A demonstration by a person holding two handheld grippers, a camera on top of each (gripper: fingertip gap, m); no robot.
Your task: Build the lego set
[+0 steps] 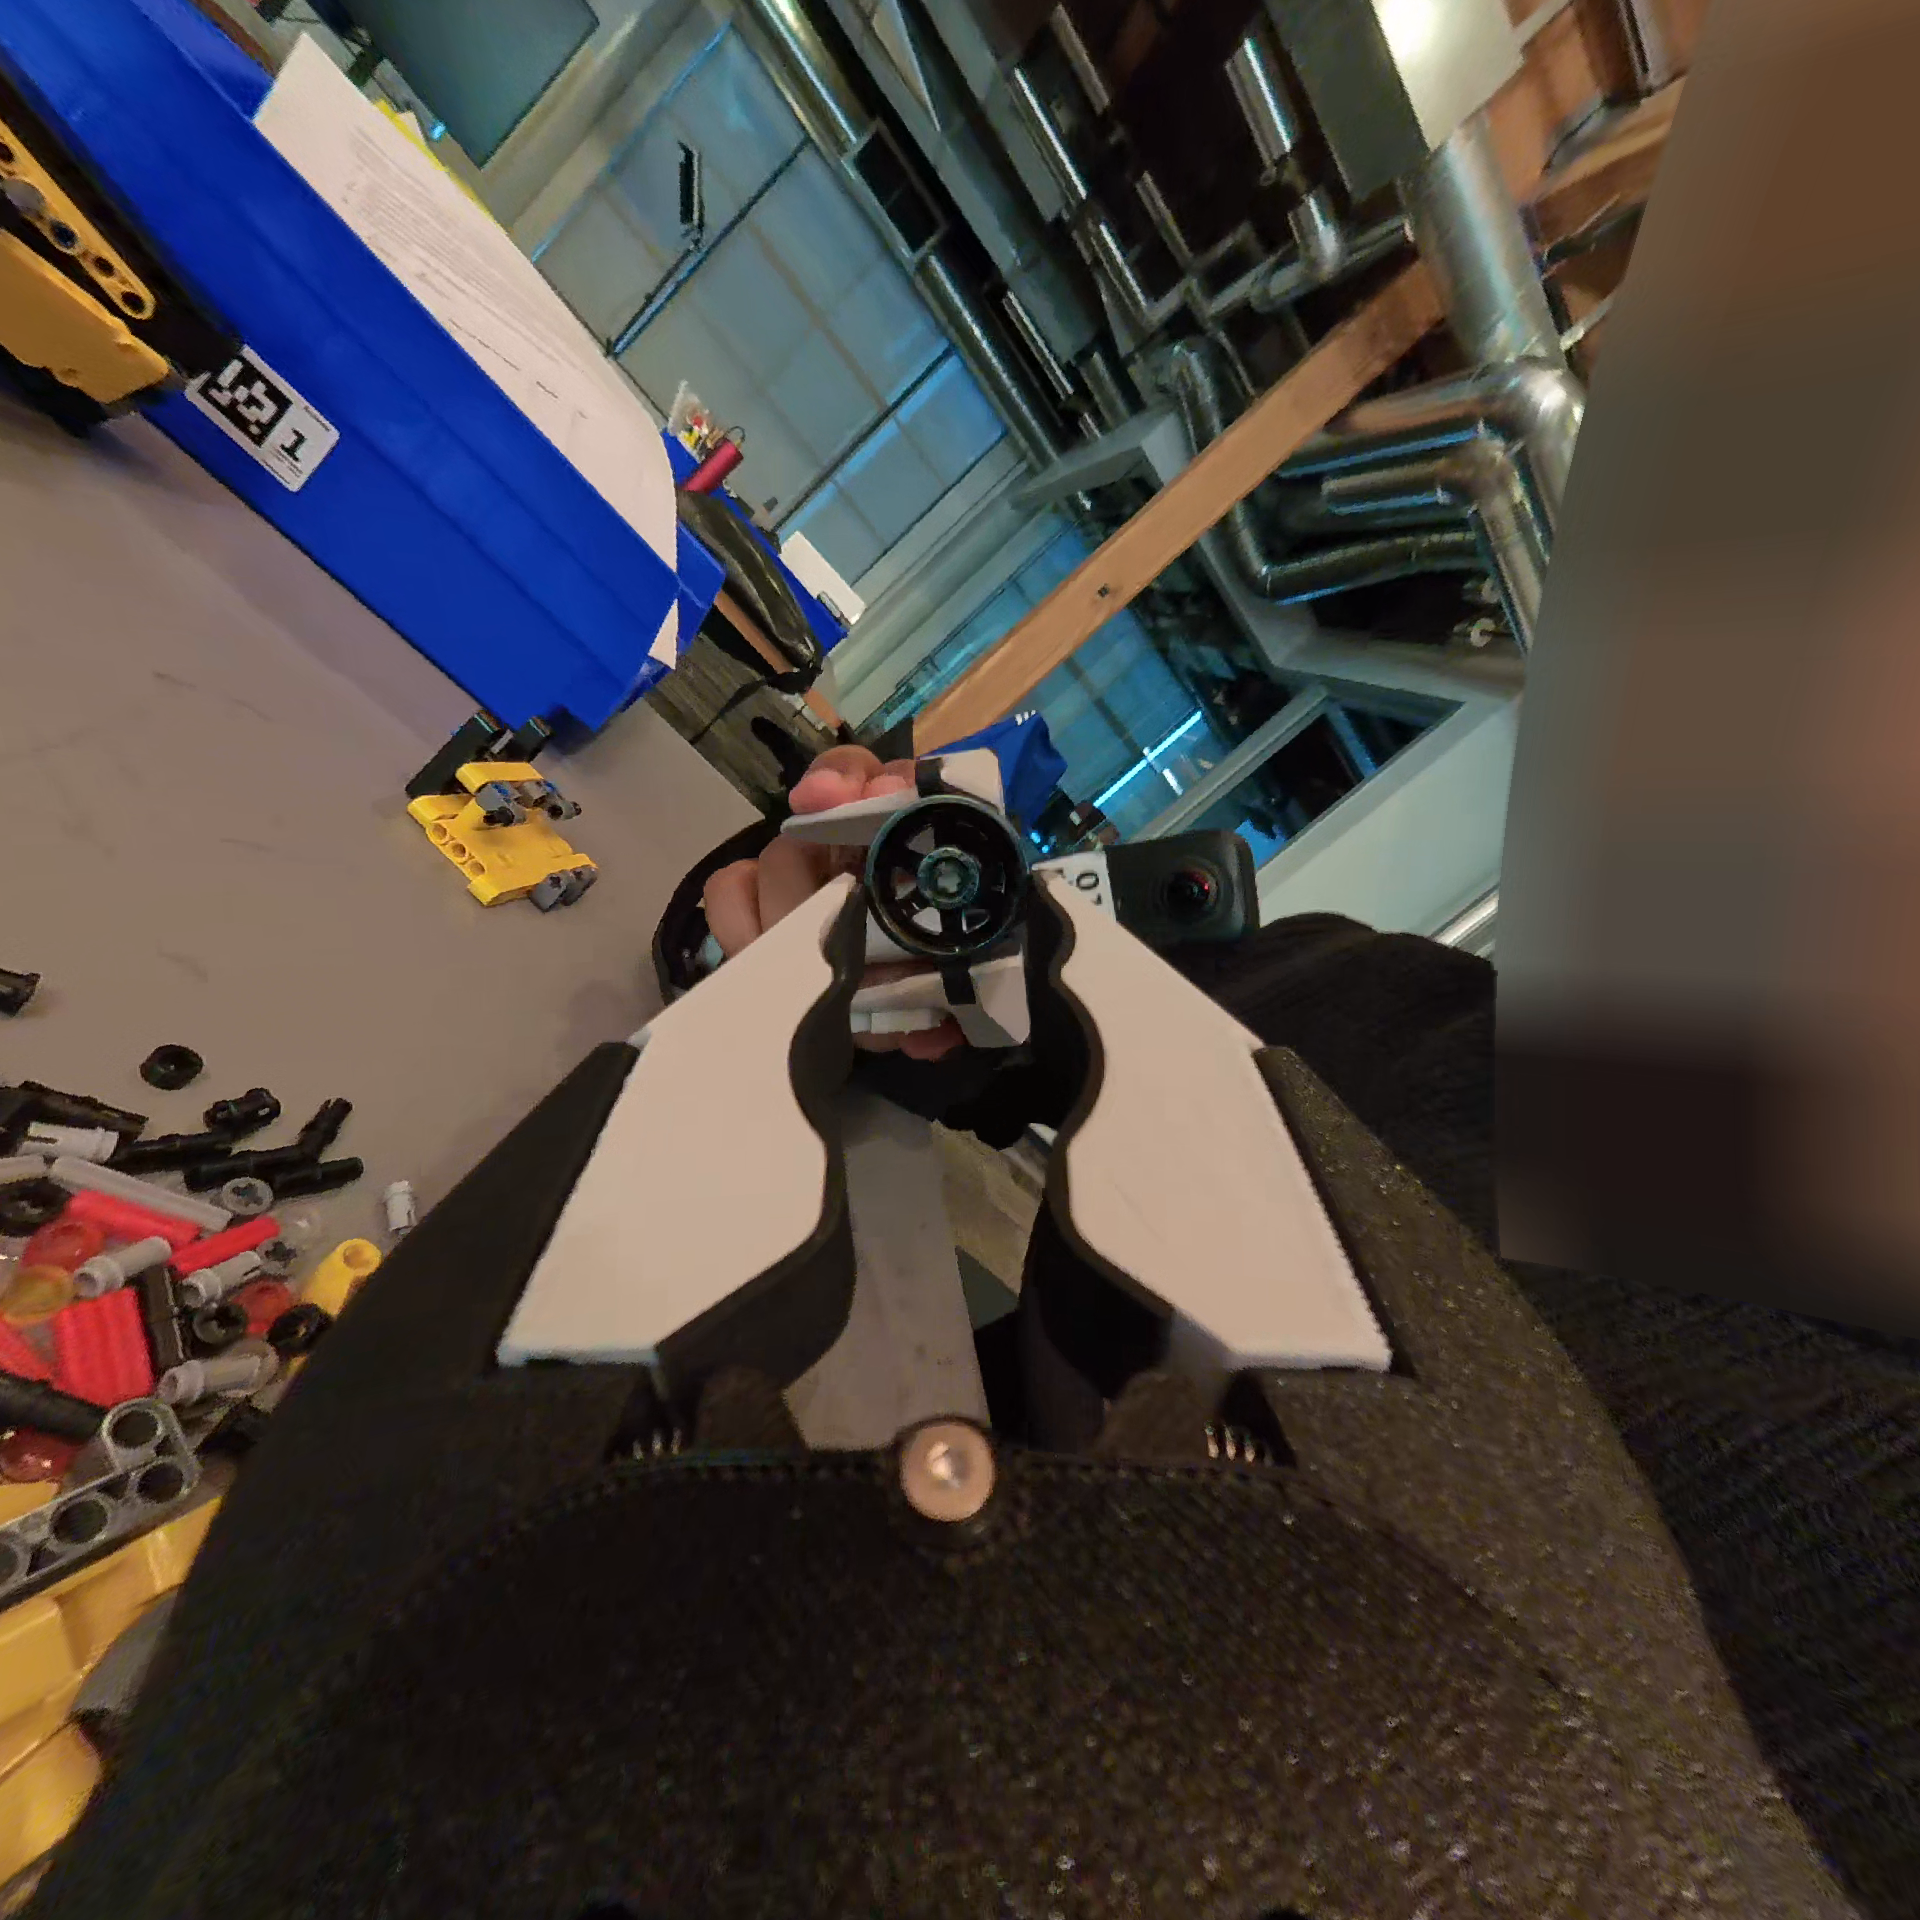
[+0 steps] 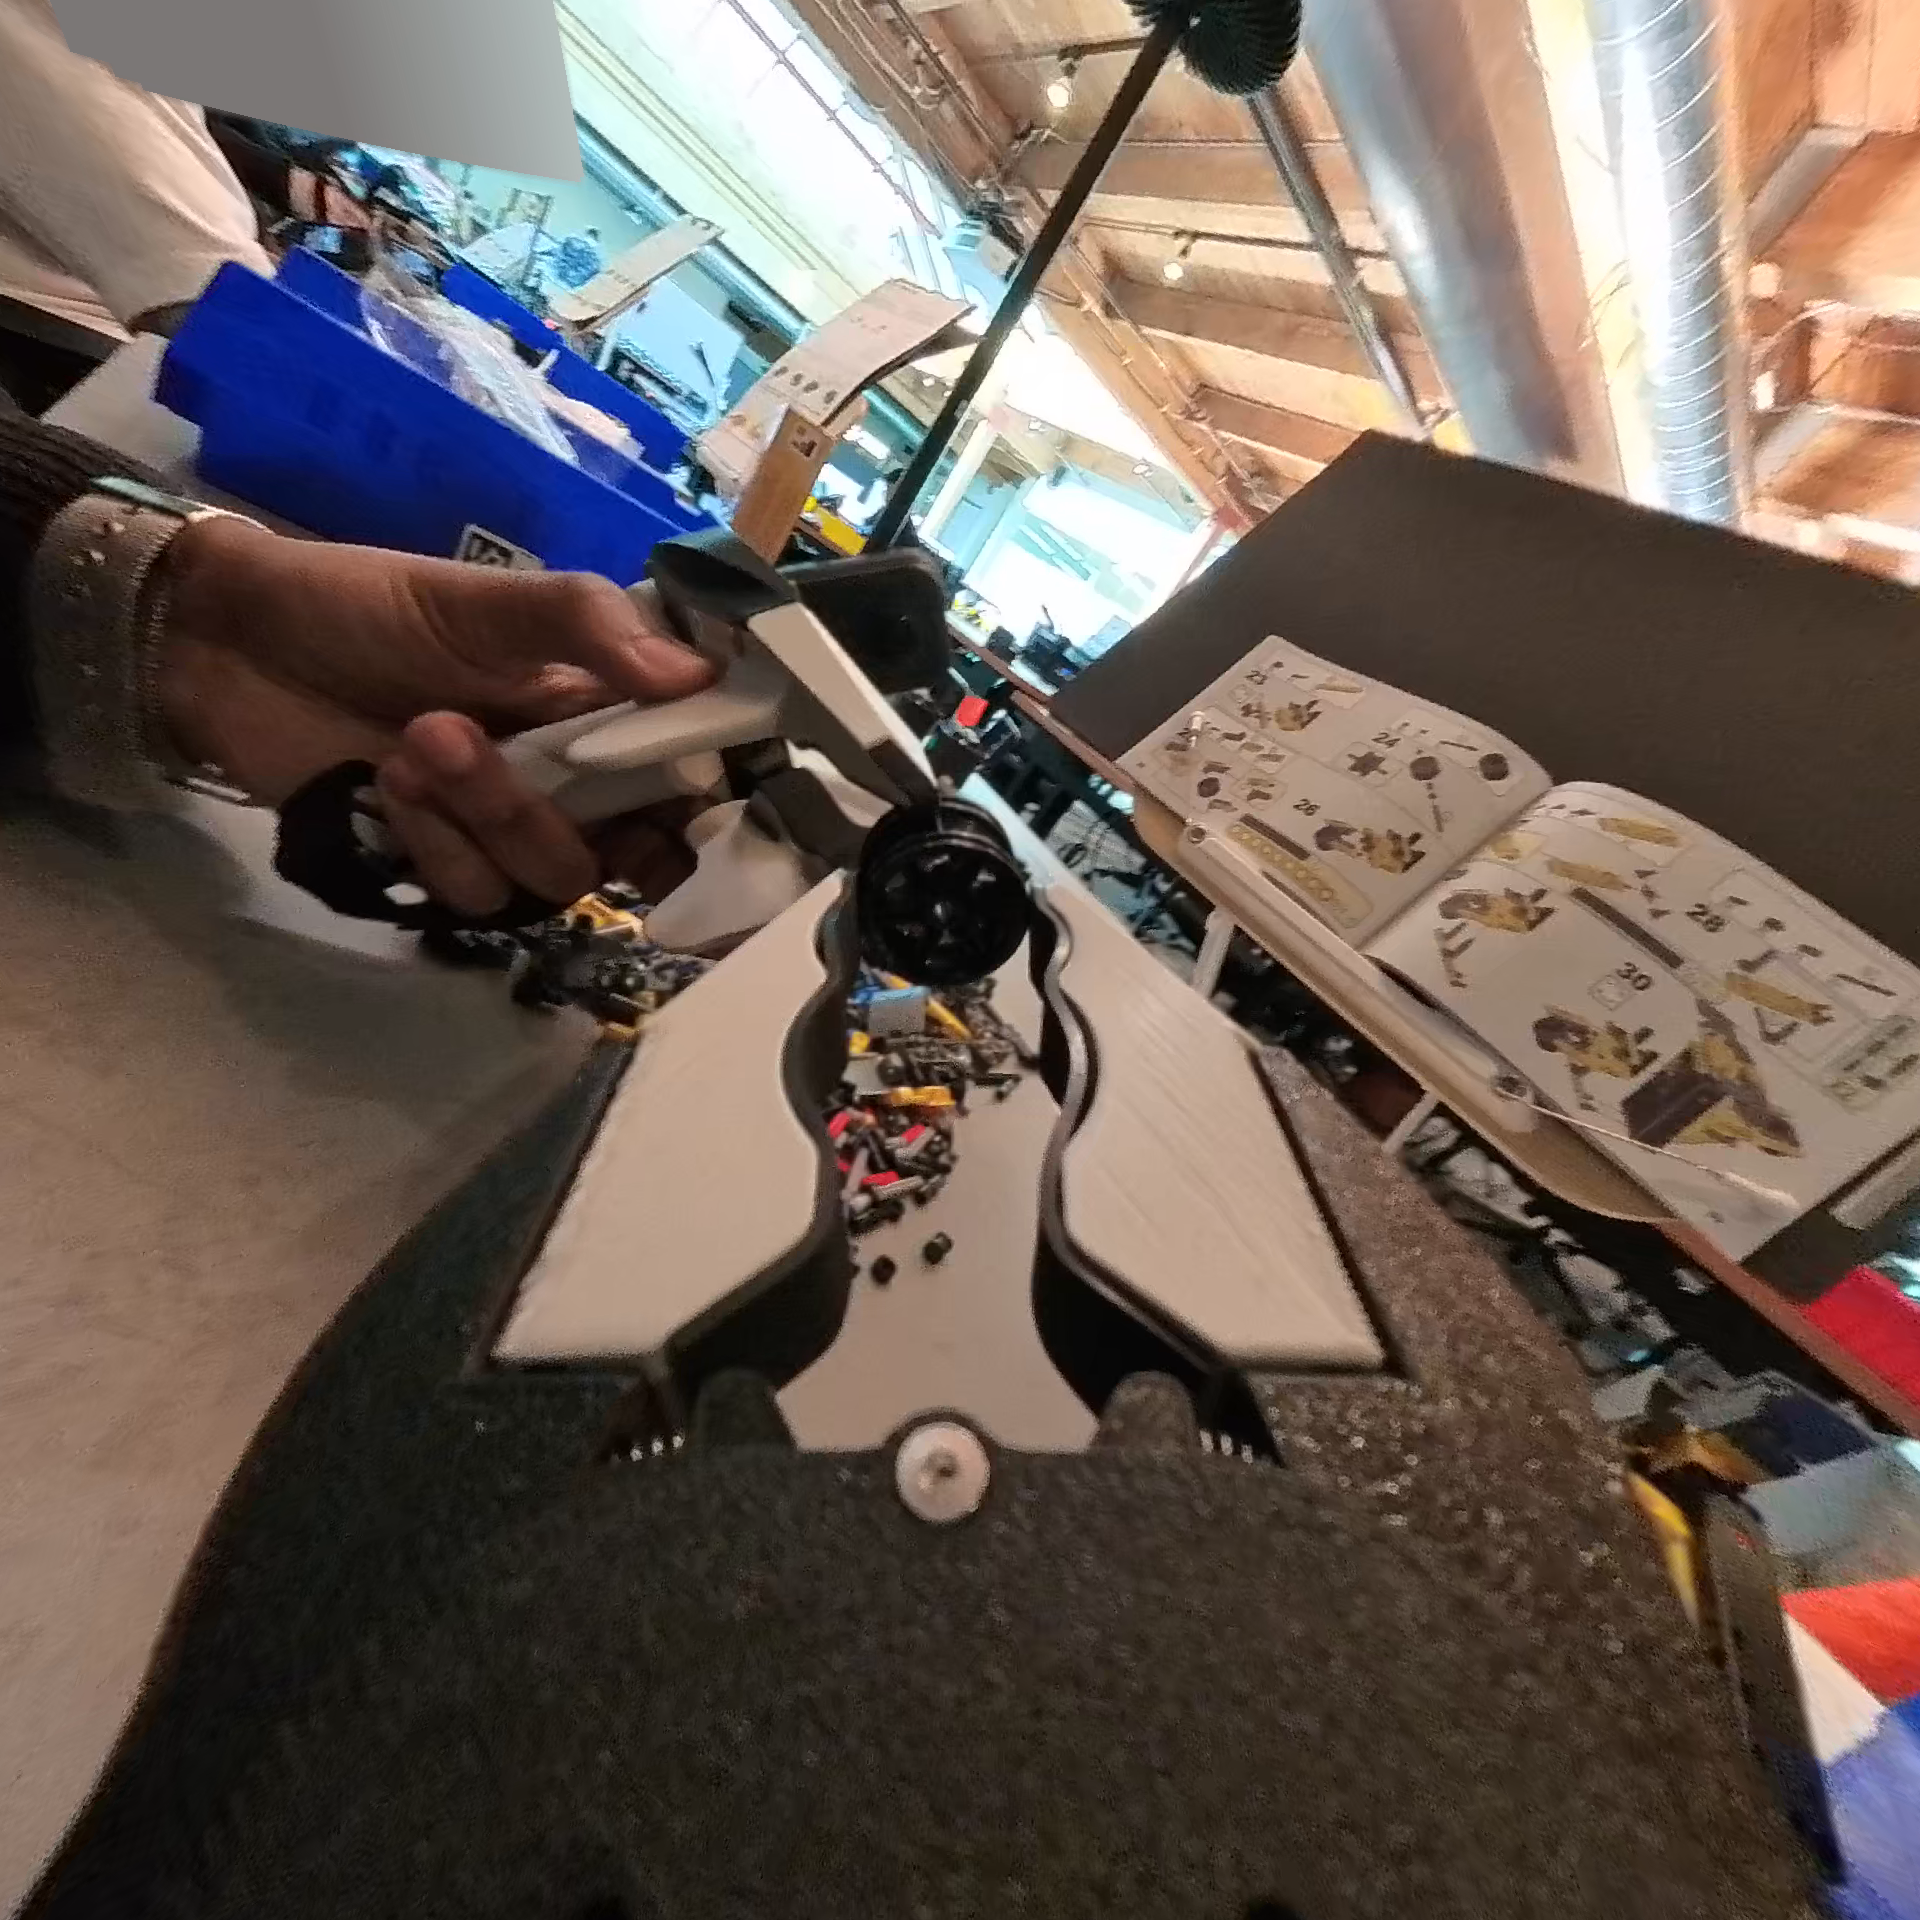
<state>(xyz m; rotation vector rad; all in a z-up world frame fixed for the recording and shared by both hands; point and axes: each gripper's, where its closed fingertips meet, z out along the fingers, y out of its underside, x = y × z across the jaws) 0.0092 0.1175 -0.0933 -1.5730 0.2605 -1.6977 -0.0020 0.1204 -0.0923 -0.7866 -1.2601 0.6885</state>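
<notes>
A small black spoked wheel [image 1: 940,883] is held in the air above a grey table [image 1: 208,779], gripped by both grippers at once. My left gripper [image 1: 945,904] is shut on its rim from left and right. The right gripper's white fingers [image 1: 831,826] show beyond it, clamping the wheel from above and below, with a hand behind them. In the right wrist view my right gripper [image 2: 940,914] is shut on the same wheel [image 2: 935,920]. The left gripper's upper finger [image 2: 831,686] touches the wheel's top, and a person's hand [image 2: 416,665] holds that gripper.
A blue bin [image 1: 416,416] with a marker tag stands at the back left, a small yellow assembly [image 1: 504,847] in front of it. Loose building pieces [image 1: 135,1278] are heaped at the left. An open instruction booklet [image 2: 1455,883] rests on a stand at the right. Left and right tips are no more than a few centimetres apart.
</notes>
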